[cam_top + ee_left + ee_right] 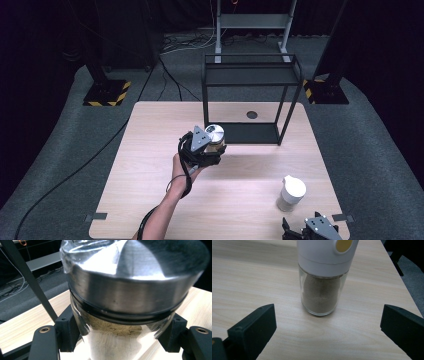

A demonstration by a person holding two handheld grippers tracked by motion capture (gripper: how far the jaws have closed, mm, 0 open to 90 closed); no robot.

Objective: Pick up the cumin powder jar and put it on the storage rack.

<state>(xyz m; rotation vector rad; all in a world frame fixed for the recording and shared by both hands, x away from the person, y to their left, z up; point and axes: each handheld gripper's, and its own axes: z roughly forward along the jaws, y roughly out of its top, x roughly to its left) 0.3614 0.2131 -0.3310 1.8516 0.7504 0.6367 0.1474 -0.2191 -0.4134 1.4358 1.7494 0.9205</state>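
I'm holding a steel-lidded glass jar (215,136) in my left gripper (210,145), above the surface (150,165) near the black rack (250,95).
My right gripper (314,229) is waiting, jaws apart, before the white-capped spice shaker (324,277); neither is showing any readable label.

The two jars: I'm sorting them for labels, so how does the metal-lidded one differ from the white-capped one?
The metal-lidded jar has a silver lid; the white-capped jar has a white cap with a yellow spot. The left gripper clamps the first; the second stands free before the open right gripper. Both are glass, holding brownish powder.
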